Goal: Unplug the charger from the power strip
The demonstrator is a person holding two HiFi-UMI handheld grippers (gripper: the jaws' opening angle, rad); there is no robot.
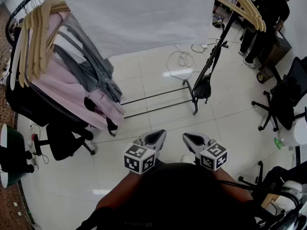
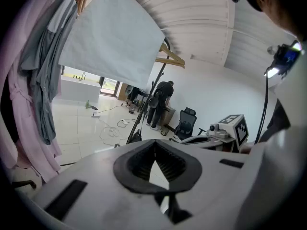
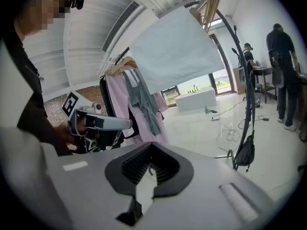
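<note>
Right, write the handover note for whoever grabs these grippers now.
Grey left gripper: shut, empty, held close to the body.
Grey right gripper: the same.
What looks like the white power strip lies far off on the pale tiled floor, past the black clothes rack, by a loose white cable. The charger is too small to make out.
Done: nothing.
Left: walk over, grip the charger, pull it out.

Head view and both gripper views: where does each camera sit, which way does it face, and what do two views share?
Head view: on the head, steeply down at floor; left gripper, right gripper, torso show.
Left gripper view: on that gripper, along shut jaws; right gripper shows.
Right gripper view: on that gripper, along shut jaws; left gripper shows.
All share pink garments, white sheet.
</note>
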